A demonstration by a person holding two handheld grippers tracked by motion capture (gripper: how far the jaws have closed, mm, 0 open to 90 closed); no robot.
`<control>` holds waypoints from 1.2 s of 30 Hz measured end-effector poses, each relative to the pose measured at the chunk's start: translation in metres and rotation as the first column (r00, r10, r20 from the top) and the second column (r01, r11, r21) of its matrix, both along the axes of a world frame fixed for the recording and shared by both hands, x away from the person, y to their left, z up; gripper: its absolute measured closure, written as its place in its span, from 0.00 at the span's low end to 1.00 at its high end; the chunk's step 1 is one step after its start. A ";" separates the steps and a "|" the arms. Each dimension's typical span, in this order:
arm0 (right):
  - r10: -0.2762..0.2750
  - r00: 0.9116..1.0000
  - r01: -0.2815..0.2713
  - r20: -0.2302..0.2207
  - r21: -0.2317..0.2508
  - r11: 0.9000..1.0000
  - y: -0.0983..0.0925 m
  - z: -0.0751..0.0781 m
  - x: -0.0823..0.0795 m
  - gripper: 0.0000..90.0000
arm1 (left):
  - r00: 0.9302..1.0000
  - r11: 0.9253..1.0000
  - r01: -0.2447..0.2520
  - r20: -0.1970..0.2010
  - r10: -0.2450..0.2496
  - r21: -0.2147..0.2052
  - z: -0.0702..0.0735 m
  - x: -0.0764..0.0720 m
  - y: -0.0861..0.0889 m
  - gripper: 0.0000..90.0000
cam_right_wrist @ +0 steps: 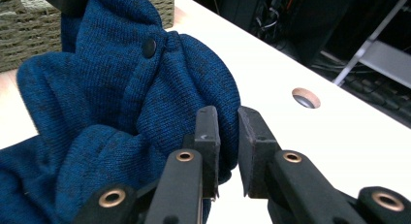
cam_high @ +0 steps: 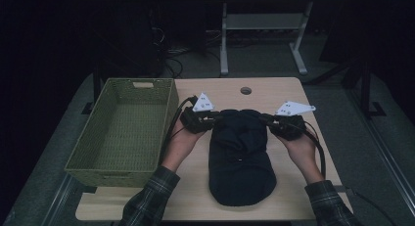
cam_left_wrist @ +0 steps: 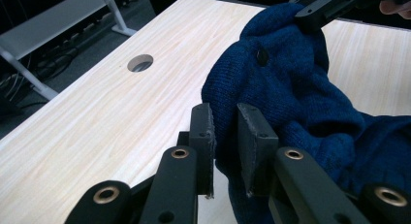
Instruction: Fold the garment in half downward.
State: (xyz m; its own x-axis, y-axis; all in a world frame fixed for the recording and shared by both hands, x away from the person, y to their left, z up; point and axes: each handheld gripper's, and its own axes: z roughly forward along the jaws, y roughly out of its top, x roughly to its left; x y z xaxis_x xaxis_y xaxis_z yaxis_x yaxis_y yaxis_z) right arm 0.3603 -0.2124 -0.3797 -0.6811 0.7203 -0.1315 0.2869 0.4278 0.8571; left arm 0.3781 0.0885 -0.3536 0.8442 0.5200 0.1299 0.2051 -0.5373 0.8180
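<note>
Blue knit, that's what both grippers are into: a dark blue sweater (cam_high: 241, 155) with a small dark button (cam_right_wrist: 149, 48), bunched up in the middle of the light wood table (cam_high: 288, 187), its far end held between the two hands.

Left gripper (cam_high: 208, 122) comes in from the left side of the sweater's far end, hand (cam_high: 181, 144) under it, forearm in a plaid sleeve (cam_high: 149, 199) angling up from the bottom edge. In the left gripper view the jaws are nearly together with a fold of the knit pinched between the pads (cam_left_wrist: 206, 136), so it's clamped on fabric.

Right gripper (cam_high: 274, 122) mirrors it on the other side, right hand (cam_high: 301, 150) cupped underneath and the jaws pointing inward at the sweater. In its own view (cam_right_wrist: 228, 146) the jaws are close together and the knit edge runs into the gap behind the left pad, though I can see a sliver of table through the gap lower down. Looks like it's nipping the edge of the fabric.

Around it: a green woven basket (cam_high: 98, 167) sits along the table's left side, just beside the left hand. A round cable hole (cam_high: 246, 90) is in the tabletop beyond the sweater. Farther back on the dark floor is a white table frame (cam_high: 264, 35). Nothing sits between the grippers and the sweater.
</note>
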 end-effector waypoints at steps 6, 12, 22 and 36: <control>0.005 1.000 -0.004 -0.012 0.015 1.000 0.000 -0.001 -0.008 0.88 | 1.000 1.000 0.012 -0.023 -0.012 -0.017 0.001 -0.006 0.002 0.86; 0.026 0.999 -0.025 -0.019 0.020 0.999 -0.004 -0.002 -0.021 0.88 | 0.998 0.999 0.035 -0.053 -0.036 -0.031 0.000 -0.018 0.004 0.85; 0.067 0.997 -0.065 -0.043 0.040 0.997 -0.011 -0.006 -0.043 0.86 | 0.994 0.997 0.070 -0.088 -0.072 -0.022 -0.001 -0.042 0.005 0.85; 0.115 0.988 -0.108 -0.103 0.075 0.991 -0.020 -0.017 -0.073 0.85 | 0.976 0.992 0.123 -0.175 -0.127 -0.033 -0.011 -0.072 0.007 0.85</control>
State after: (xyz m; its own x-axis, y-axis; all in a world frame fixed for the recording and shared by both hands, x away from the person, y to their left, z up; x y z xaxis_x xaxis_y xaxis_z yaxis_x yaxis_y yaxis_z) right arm 0.2874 -0.2320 -0.3967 -0.7650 0.6440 -0.0065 0.3324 0.4035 0.8525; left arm 0.3065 0.0952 -0.3646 0.9115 0.4097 -0.0368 0.2793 -0.5506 0.7866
